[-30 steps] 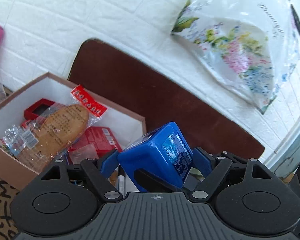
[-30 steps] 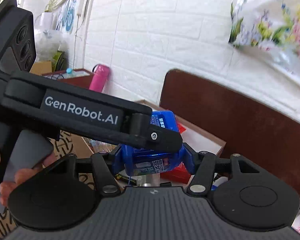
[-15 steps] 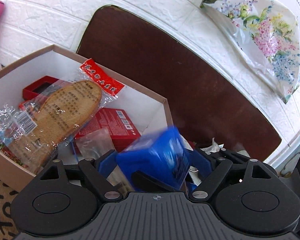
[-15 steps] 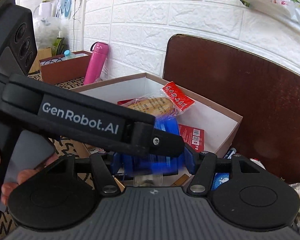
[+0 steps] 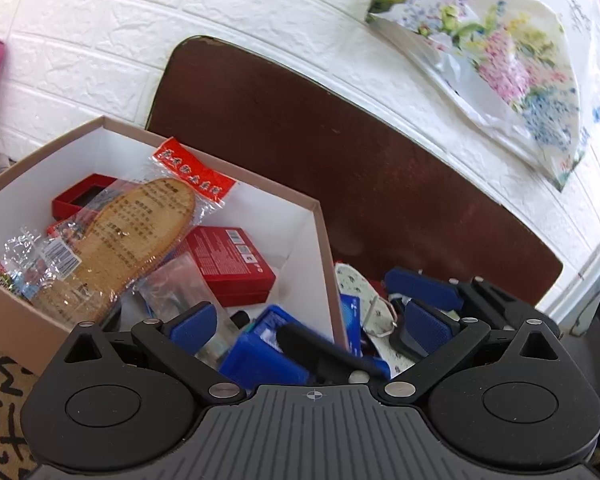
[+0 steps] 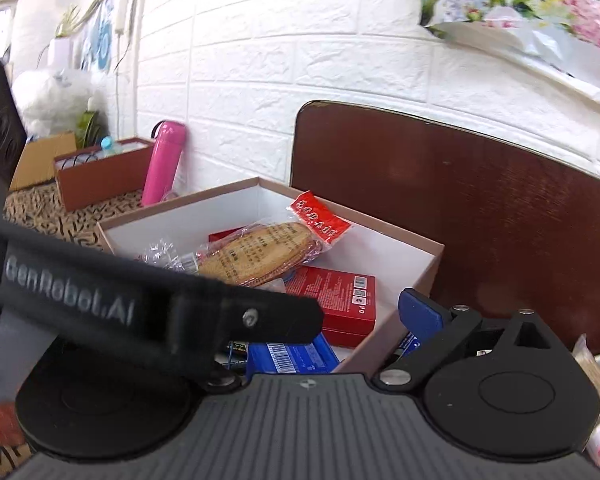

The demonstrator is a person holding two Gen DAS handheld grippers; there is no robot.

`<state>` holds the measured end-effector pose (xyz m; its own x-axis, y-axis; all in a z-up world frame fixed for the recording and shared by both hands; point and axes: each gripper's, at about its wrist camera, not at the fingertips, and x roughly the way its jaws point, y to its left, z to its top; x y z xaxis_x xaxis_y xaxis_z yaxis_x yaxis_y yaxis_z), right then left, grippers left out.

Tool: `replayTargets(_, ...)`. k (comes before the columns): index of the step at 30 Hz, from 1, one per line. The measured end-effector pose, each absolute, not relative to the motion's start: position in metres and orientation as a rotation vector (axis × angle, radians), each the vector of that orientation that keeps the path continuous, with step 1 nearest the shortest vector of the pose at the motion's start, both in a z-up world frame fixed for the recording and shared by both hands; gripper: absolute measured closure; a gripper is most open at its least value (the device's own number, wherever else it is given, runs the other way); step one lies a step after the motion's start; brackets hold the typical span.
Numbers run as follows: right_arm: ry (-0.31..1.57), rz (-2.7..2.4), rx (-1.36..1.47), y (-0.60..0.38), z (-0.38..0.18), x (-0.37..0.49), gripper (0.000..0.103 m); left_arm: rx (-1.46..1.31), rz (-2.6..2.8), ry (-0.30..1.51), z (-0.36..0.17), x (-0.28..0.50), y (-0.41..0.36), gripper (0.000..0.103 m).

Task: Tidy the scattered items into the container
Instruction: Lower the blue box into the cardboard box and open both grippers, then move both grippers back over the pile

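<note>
The open box [image 5: 320, 216] stands on the worktop [image 6: 40, 208], before a chair back [image 5: 380, 152] set against the wall [image 6: 260, 60]. In the box, a bagged insole [image 5: 132, 236] lies over a flat carton [image 5: 228, 264]; a small packet [image 5: 256, 352] lies at the near corner. A flask [image 6: 166, 160] stands behind the box to its left, beside another box [image 6: 100, 172].

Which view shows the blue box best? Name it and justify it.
The left wrist view: the blue box shows its top and side inside the cardboard container, partly crossed by a black finger. The right wrist view shows only its barcoded face, mostly hidden behind the other gripper's arm.
</note>
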<state>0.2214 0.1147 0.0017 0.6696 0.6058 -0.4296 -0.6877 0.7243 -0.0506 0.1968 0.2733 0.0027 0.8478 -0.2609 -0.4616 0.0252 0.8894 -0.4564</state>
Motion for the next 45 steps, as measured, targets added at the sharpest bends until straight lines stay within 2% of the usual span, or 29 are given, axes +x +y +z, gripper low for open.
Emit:
replayTargets(14,0.486,0.641,-0.059,0.063,-0.025,0.169,0.003,-0.399,-0.174,0.556,-0.013,0.142,0.219,0.000)
replayTargets(25,0.553,0.463,-0.041,-0.002,-0.069,0.105,0.002,-0.419,-0.273,0.707,-0.063,0.108,0.147,0.000)
replayTargets(35,0.518,0.347,0.029,-0.050,-0.075,0.093,0.000,-0.337,-0.253,0.673,-0.058,0.111,0.123,0.000)
replayTargets(45,0.477,0.314,0.022,-0.063,-0.078,0.120,0.001,-0.255,-0.233,0.628,-0.051,0.151,0.111,0.000)
